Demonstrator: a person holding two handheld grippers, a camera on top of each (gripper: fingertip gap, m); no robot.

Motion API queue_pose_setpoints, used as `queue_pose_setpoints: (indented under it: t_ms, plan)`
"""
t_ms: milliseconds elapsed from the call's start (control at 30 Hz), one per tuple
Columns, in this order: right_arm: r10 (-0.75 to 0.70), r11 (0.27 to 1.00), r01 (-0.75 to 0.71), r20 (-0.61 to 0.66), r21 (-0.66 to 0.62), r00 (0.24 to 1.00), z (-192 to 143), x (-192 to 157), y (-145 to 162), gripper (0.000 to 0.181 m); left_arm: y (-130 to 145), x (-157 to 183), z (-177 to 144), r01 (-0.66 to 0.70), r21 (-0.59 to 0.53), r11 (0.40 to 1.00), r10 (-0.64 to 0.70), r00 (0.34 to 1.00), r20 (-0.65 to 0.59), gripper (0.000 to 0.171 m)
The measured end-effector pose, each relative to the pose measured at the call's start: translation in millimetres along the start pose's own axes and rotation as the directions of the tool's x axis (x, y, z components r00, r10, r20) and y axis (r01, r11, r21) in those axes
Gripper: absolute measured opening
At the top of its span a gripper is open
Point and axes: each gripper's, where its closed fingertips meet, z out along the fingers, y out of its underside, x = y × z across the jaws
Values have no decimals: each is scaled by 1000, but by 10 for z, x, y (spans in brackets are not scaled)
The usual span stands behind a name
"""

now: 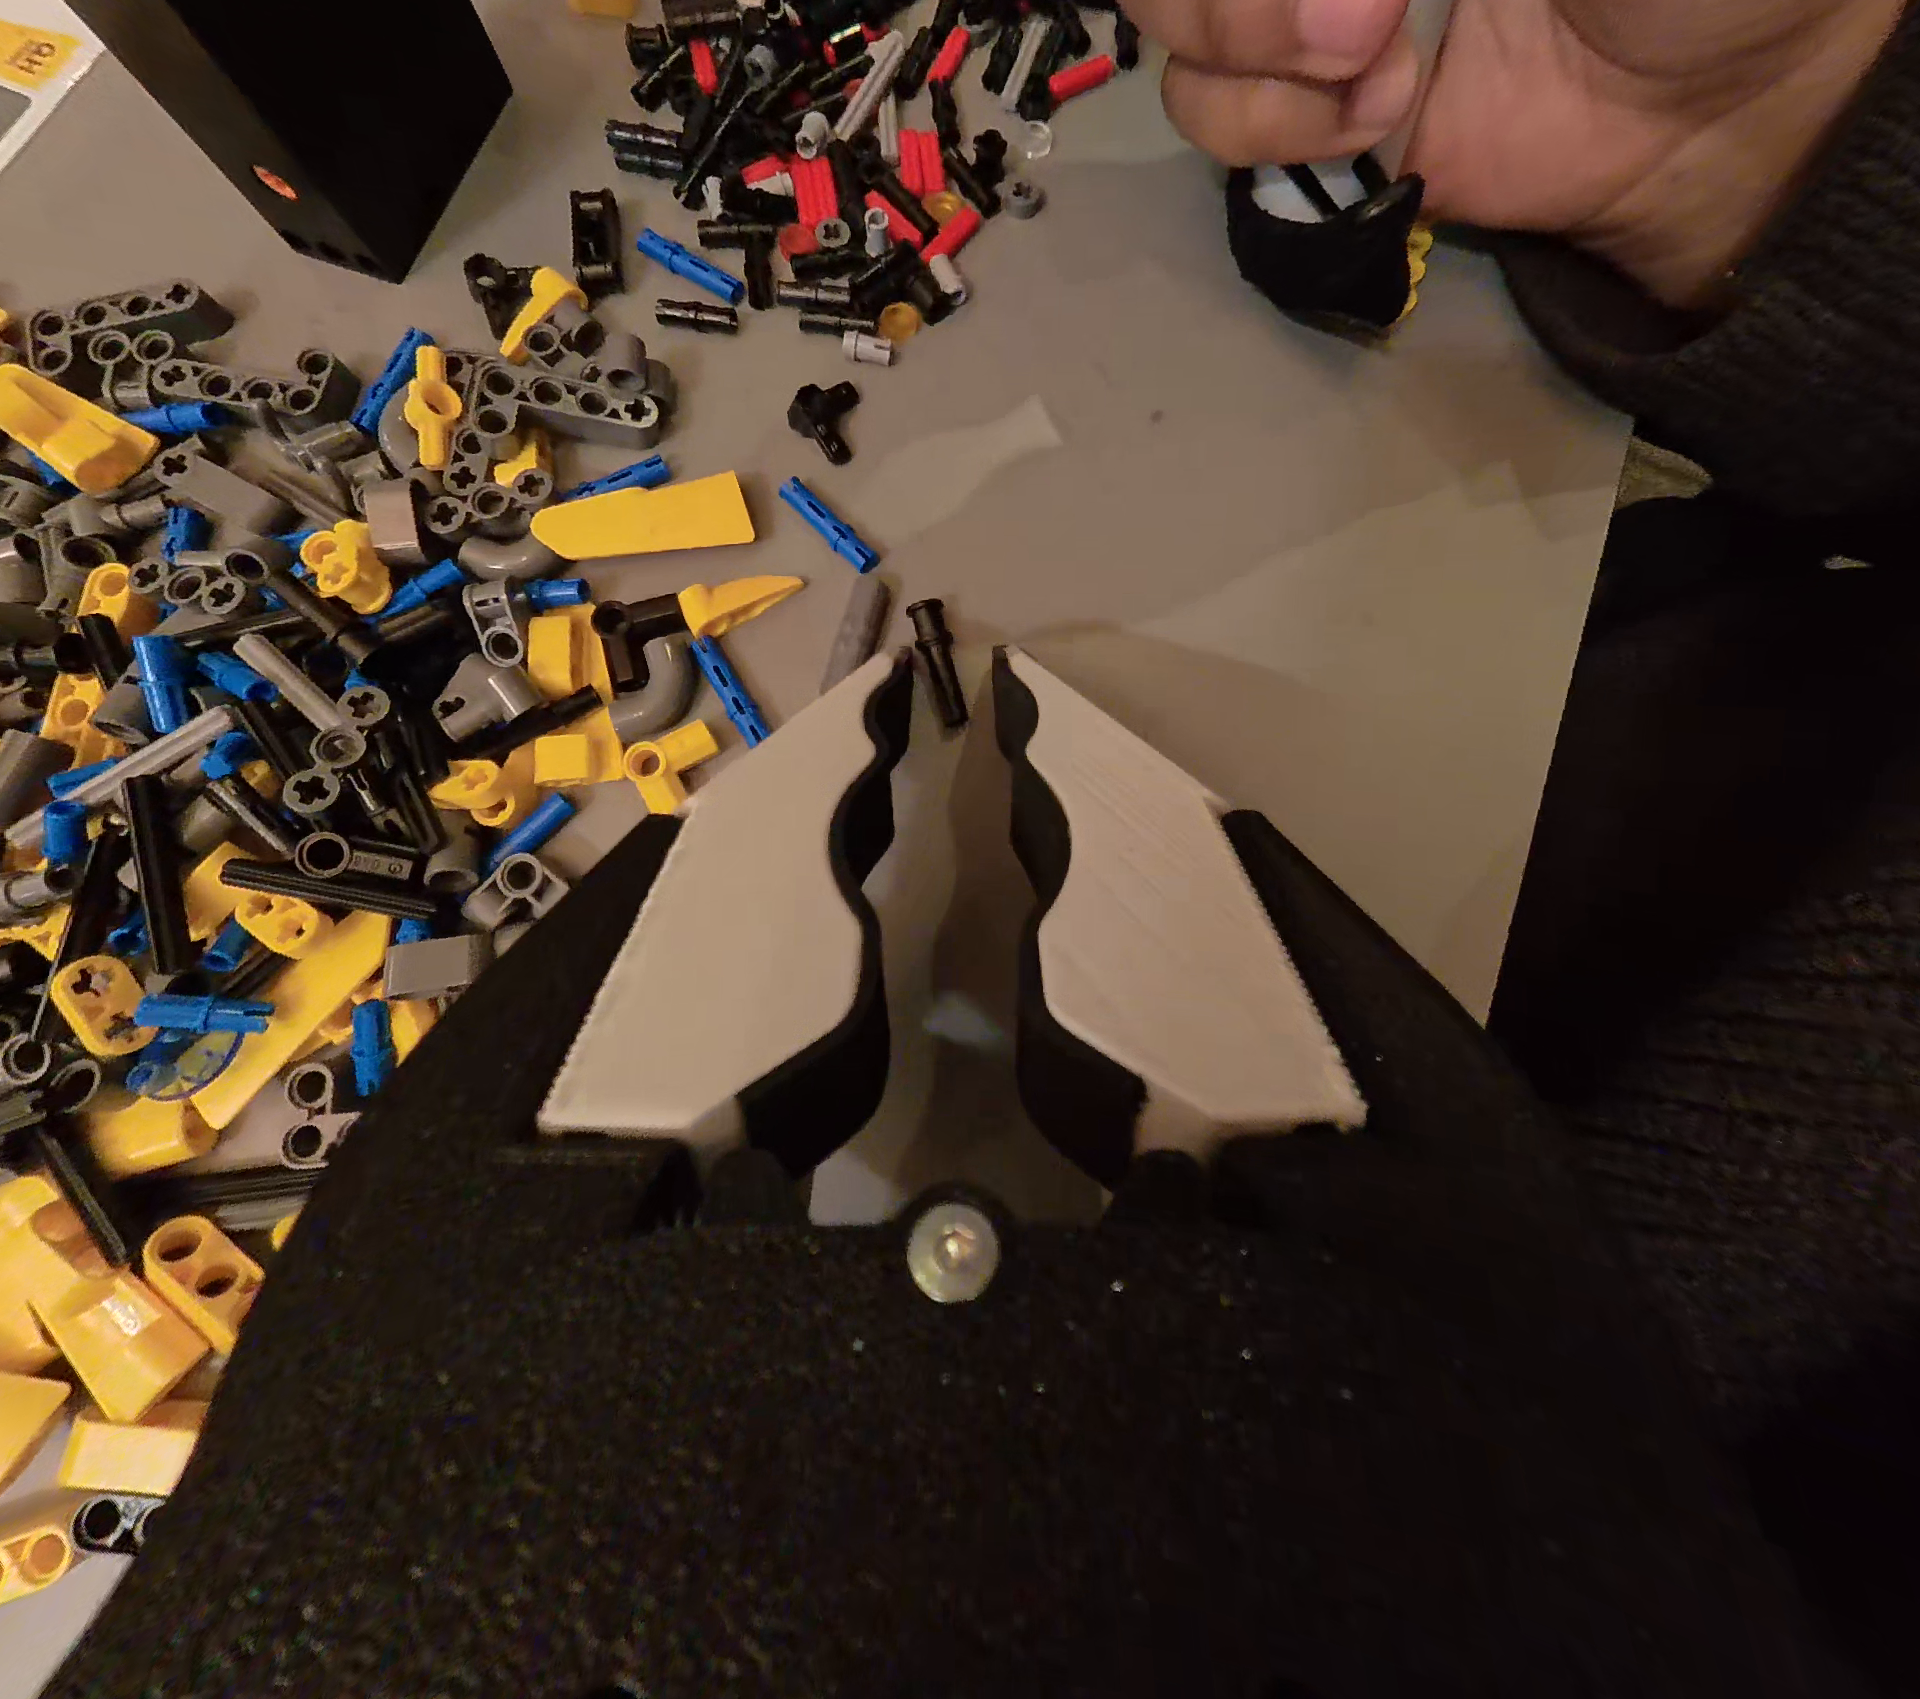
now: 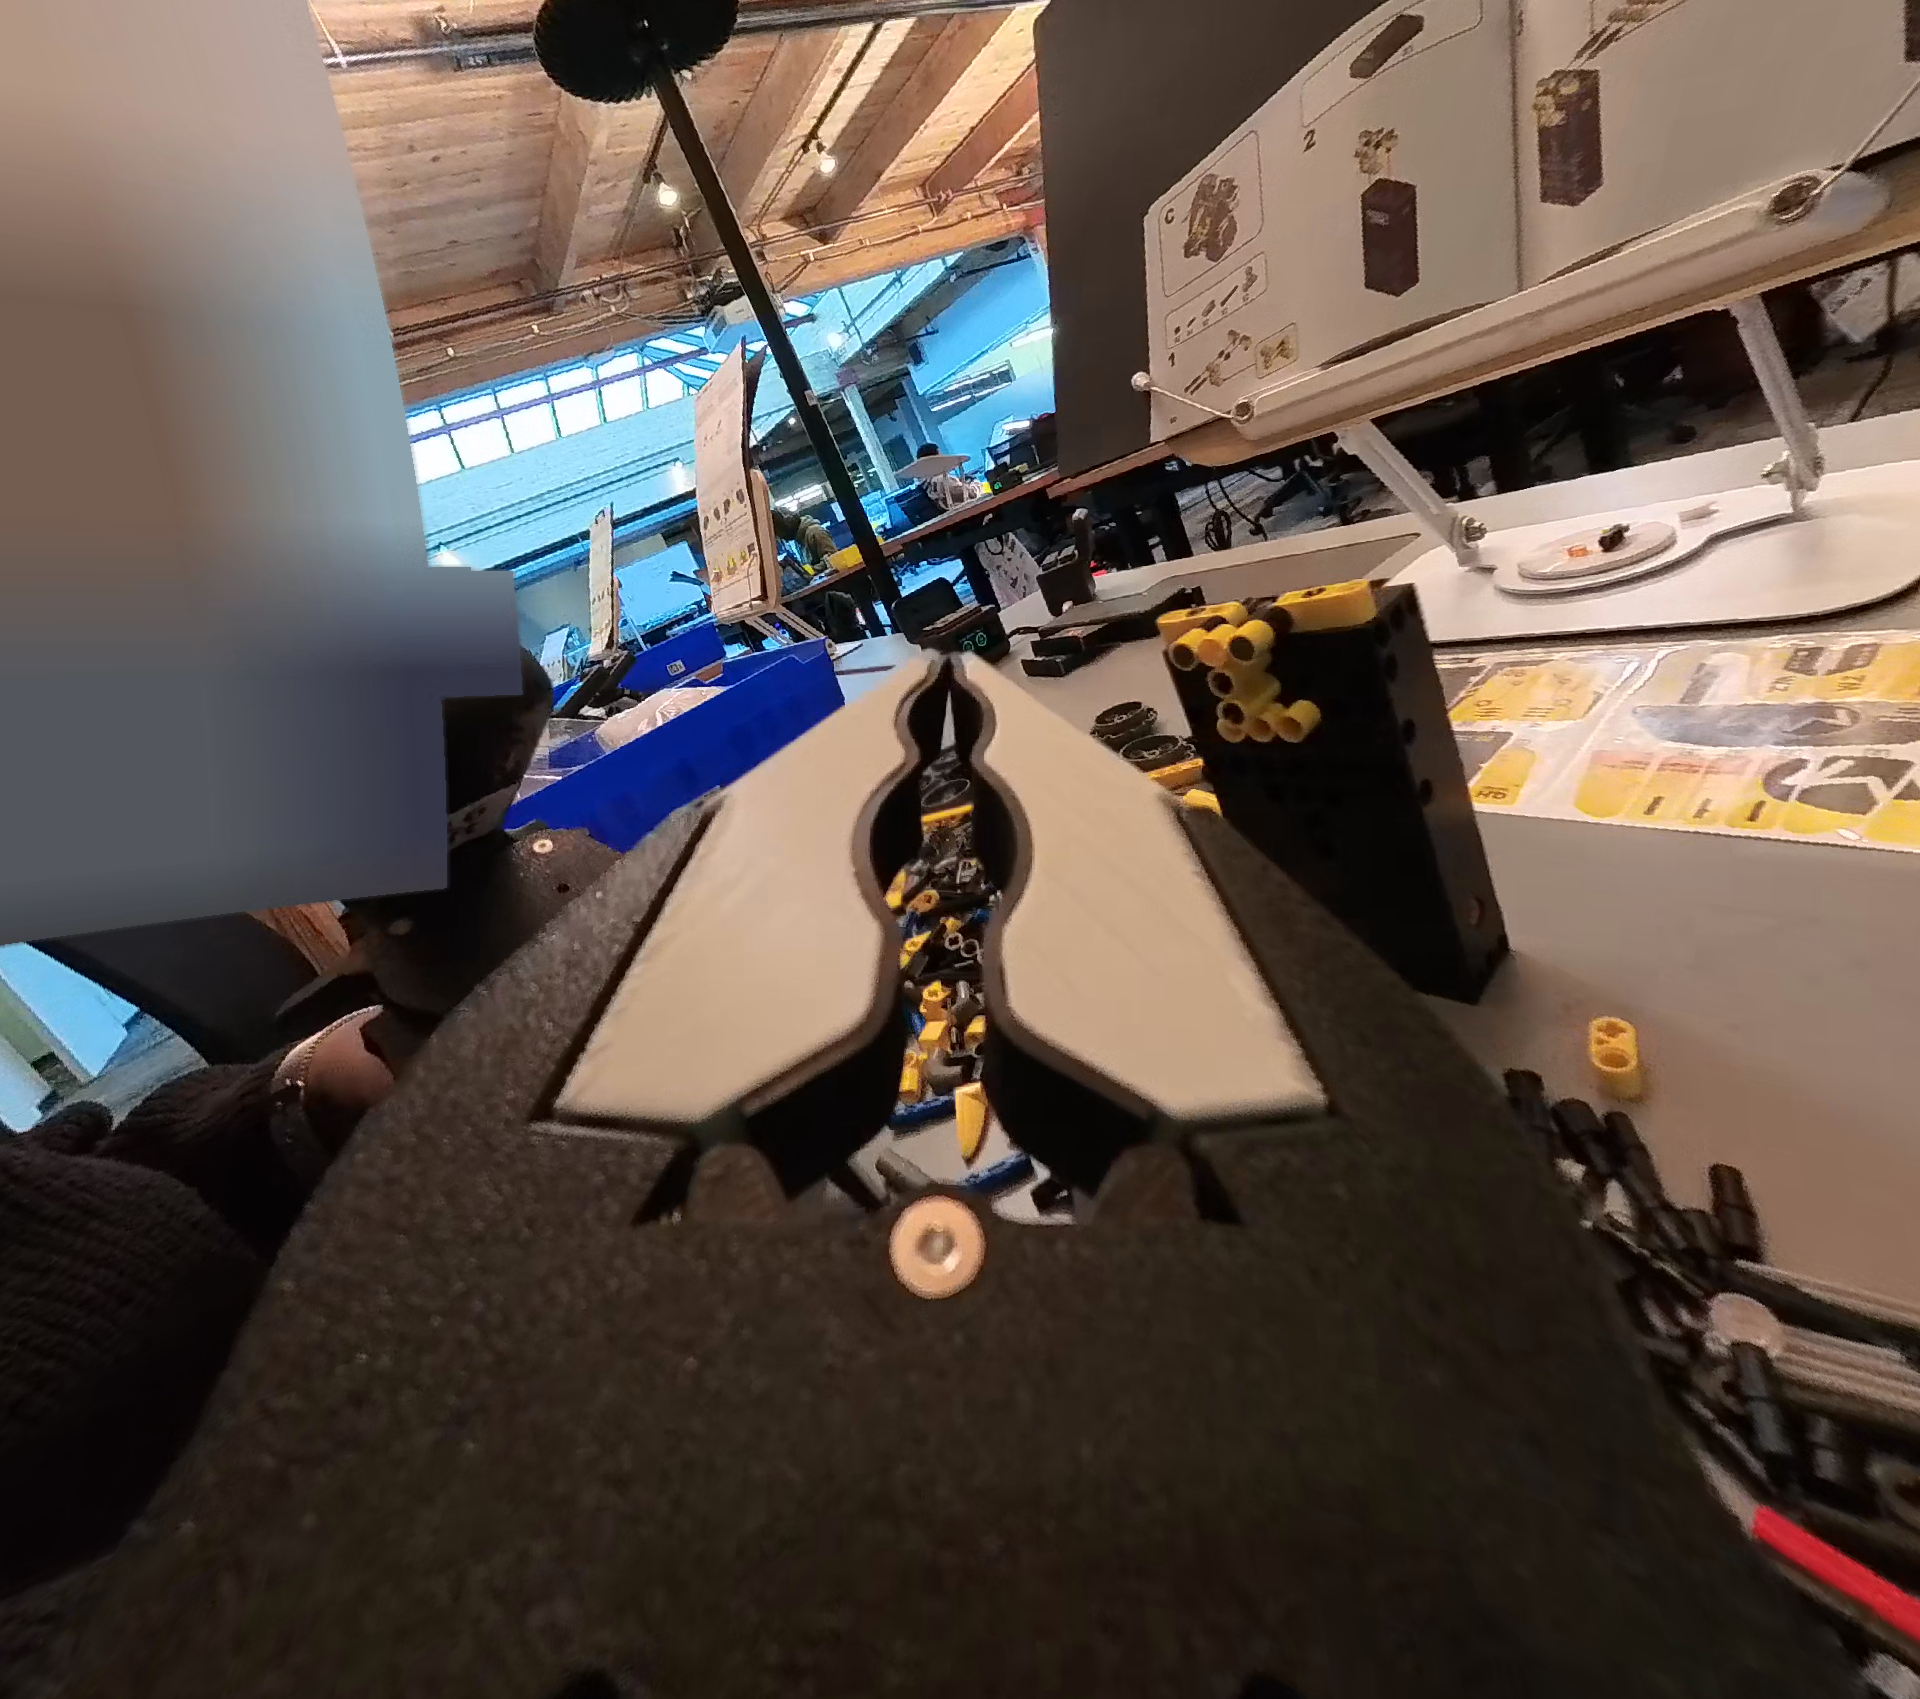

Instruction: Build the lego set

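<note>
Grey table (image 1: 1195, 444): sorted piles of building parts keep kinds apart. My left tongs (image 1: 951, 662), narrowly parted, straddle a lone black pin (image 1: 938, 673); mixed pile (image 1: 291, 714) at nine o'clock. Right tongs (image 2: 948, 670): tips together, raised off the table, empty.

Both grippers look 3D-printed: grainy black bodies, pale grey fingers (image 1: 727, 911) with wavy black inner pads (image 2: 883, 818), a silver screw (image 1: 953, 1252) in the middle. Person wears a dark knit sleeve (image 1: 1714, 402).
</note>
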Motion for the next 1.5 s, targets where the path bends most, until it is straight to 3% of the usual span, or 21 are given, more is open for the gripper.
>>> queue_pose_setpoints:
  t_ms: [333,600,733,867,1033,1233,1333,1500]
  plan:
    - [21,1000,-21,4,12,1000,-13,7,-19,0,-15,14,-15,25,13,1000,-25,999,-34,4]
    - [43,999,-43,7,23,999,-15,21,-38,0,-210,-194,-154,57,117,991,-54,998,-30,4]
    - [58,998,-58,13,30,998,-11,21,-52,0,-634,-504,-348,-54,188,981,48,998,39,4]
    - [61,998,-61,17,28,998,-9,15,-50,0,-1230,-1097,-548,-169,276,946,114,972,204,4]
    - [46,999,-46,16,18,999,-2,-2,-35,0,-1648,-1373,-364,-156,286,945,130,986,109,4]
    - [-117,993,117,-124,-8,985,-21,110,-24,2,-1514,-1481,-274,-64,340,938,25,993,118,4]
    - [-216,976,211,-190,-44,958,-1,146,3,15,-1357,-1526,-414,-76,344,936,13,983,182,4]
    - [-241,969,246,-217,-4,946,13,157,-115,16,-1213,-1504,-726,-7,411,912,-71,982,176,4]
